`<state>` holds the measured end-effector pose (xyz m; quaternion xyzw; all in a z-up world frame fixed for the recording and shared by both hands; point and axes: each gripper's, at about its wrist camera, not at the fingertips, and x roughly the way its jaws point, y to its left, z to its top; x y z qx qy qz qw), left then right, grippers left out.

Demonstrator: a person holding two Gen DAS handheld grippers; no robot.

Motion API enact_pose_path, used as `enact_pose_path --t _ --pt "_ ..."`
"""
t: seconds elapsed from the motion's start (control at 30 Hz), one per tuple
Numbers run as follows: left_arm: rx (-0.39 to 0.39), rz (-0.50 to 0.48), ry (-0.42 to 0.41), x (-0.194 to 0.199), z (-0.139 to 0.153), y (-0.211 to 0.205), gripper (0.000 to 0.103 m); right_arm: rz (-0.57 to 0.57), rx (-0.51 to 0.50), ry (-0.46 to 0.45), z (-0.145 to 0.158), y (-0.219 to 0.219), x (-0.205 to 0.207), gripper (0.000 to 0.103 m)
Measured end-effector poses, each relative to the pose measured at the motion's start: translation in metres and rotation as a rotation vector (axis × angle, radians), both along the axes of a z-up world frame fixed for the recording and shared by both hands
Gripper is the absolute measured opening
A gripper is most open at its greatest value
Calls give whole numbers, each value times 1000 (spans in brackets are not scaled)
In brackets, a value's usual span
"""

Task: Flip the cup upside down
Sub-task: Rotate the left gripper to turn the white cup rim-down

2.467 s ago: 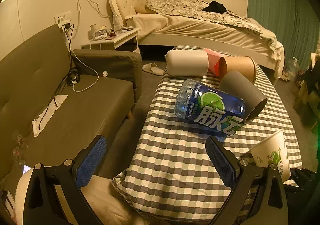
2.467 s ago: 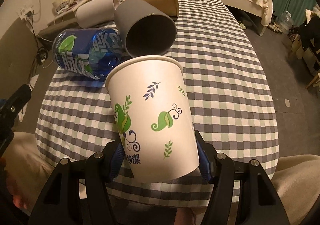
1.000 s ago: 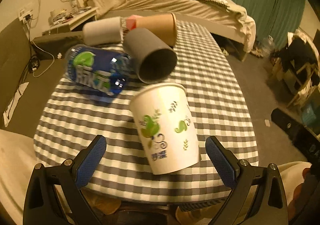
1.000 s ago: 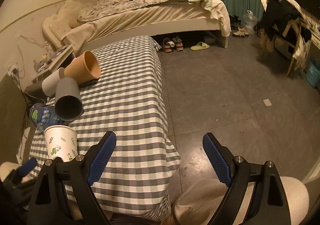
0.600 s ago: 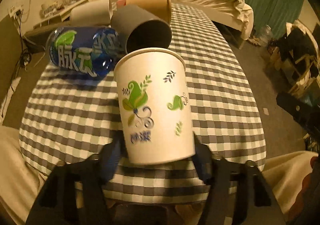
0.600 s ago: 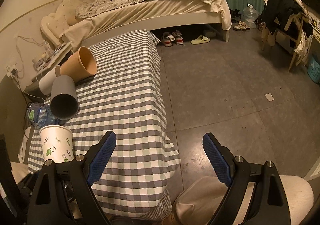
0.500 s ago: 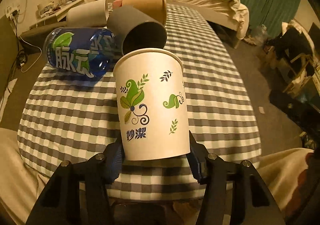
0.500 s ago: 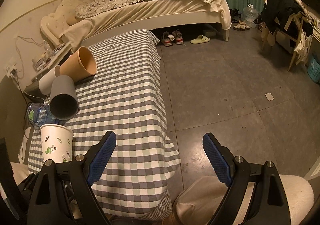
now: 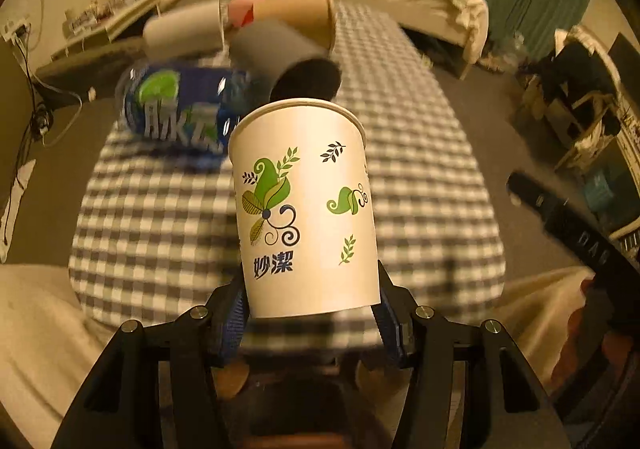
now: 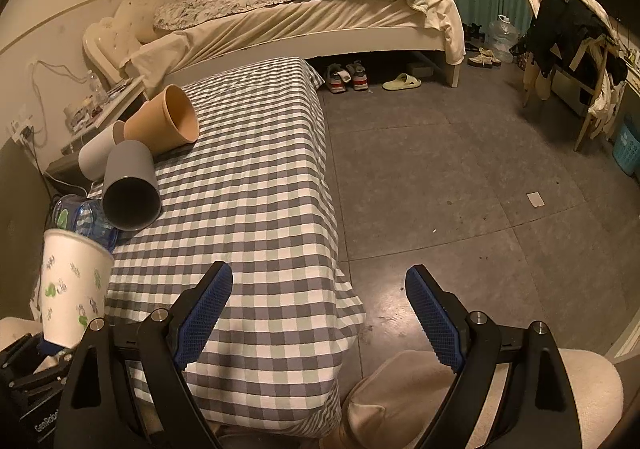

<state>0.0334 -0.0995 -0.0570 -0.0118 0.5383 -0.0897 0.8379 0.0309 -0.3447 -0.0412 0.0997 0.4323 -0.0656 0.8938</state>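
A white paper cup (image 9: 306, 205) with green leaf prints stands rim up, clear of the checked tablecloth (image 9: 424, 185). My left gripper (image 9: 310, 319) is shut on its lower part, blue pads pressed on both sides. The cup also shows at the left edge of the right wrist view (image 10: 72, 289). My right gripper (image 10: 318, 313) is open and empty, over the table's right edge and the floor.
A blue bottle (image 9: 180, 113), a grey cup (image 9: 288, 61), a tan cup (image 9: 292, 13) and a white cup (image 9: 184, 31) lie on their sides at the table's far left. A bed (image 10: 304, 21) stands behind. A chair with clothes (image 10: 572, 45) is at right.
My left gripper closed on the paper cup and lifted it off the table. My right gripper had let go of it earlier and drawn off to the right, staying open.
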Motion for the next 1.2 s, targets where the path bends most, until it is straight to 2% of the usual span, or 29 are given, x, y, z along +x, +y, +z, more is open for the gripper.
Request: enact_pose_path --t 0.17,0.5,0.63,0.73,0.87,1.0,1.2 --pt "51 -64 133 -1 -8 5 57 7 3 5 -1 2 0 88" --pt "233 -232 248 35 11 -7 57 10 68 17 -5 0 8 88" --pt "296 -288 306 53 8 -20 57 5 108 29 -8 -2 16 88" --pt "371 -371 345 62 3 -35 57 1 139 37 -10 -3 21 88" --pt "444 -446 383 74 -5 -50 57 2 178 43 -11 -5 24 88" --pt "469 -469 414 88 -6 -58 57 -9 208 50 -14 -10 27 88" --pt "528 -524 412 104 5 -75 57 -40 246 66 -19 -21 29 88"
